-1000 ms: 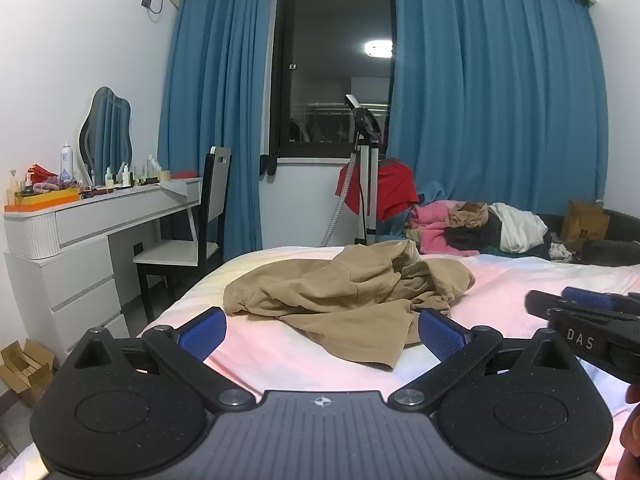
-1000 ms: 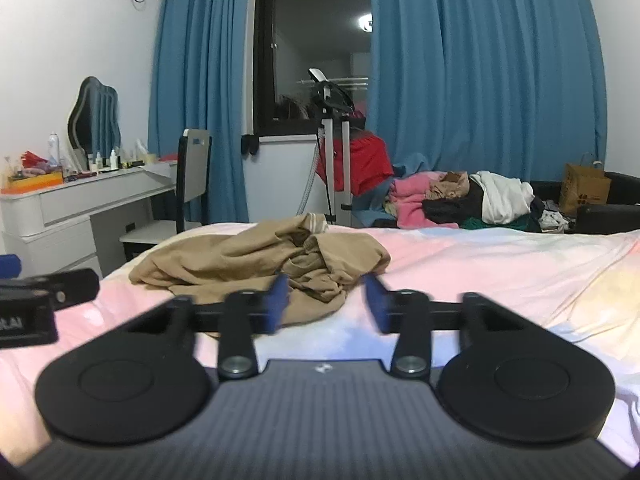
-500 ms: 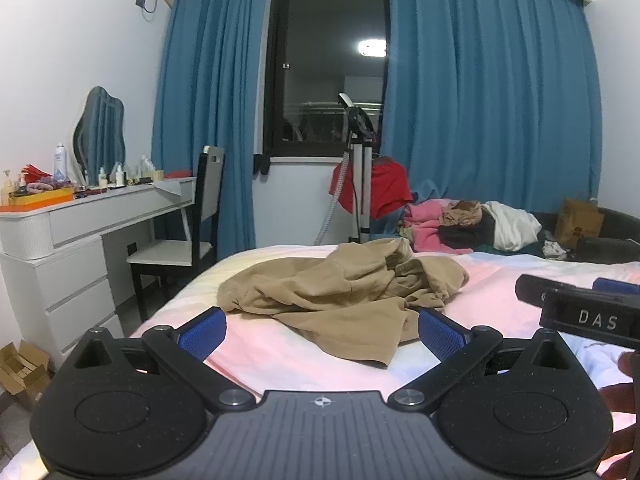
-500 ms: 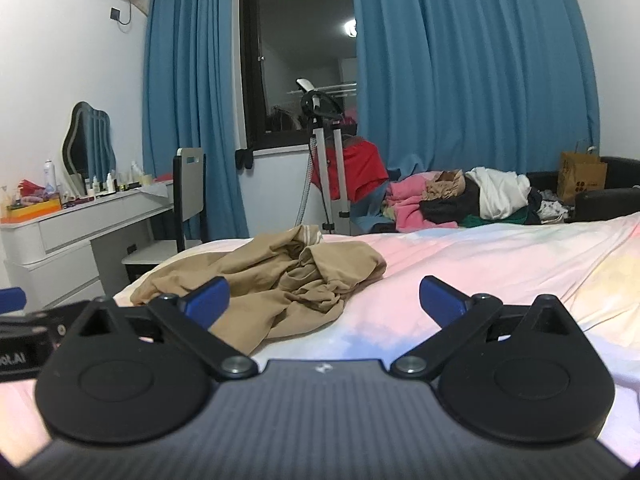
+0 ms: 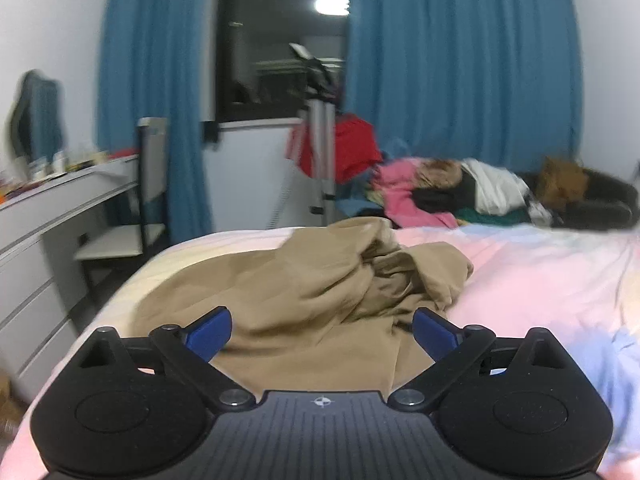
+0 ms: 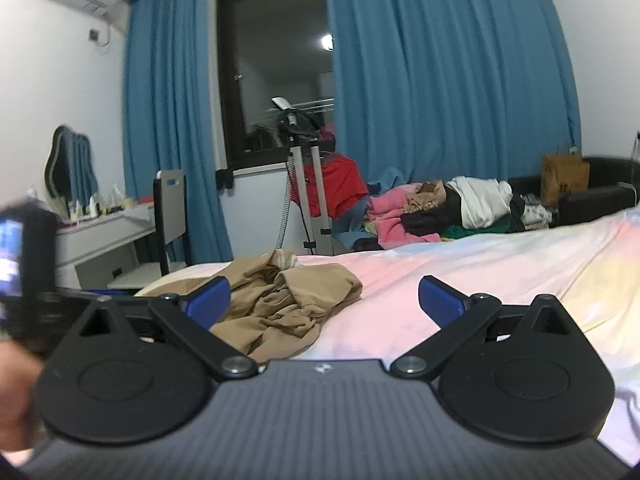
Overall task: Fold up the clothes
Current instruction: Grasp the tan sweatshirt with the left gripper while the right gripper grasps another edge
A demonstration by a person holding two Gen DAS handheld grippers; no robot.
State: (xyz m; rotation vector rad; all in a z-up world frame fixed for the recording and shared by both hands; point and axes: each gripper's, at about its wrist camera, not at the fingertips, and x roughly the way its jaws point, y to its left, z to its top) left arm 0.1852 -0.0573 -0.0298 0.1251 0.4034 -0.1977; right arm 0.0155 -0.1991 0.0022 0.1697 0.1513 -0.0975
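The tan garment [image 5: 320, 280] is lying crumpled in soft folds on the pastel bedsheet [image 5: 540, 280]. The left gripper [image 5: 322, 330] is straddling its near edge, jaws spread though just narrowing — pads not pressing cloth. The right gripper [image 6: 324, 300] is gaping, empty. At one o'clock, a clothes pile [image 6: 440, 212] is sitting — beyond it, blue curtains [image 6: 440, 80].

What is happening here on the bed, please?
A person holds a gripper in each hand, about to fold clothes. A crumpled tan garment lies on the pastel bed sheet, not yet folded. The left gripper is low over its near edge, jaws wide and just closing a little, gripping nothing. The right gripper has just opened and holds nothing. More clothes are piled behind the bed.
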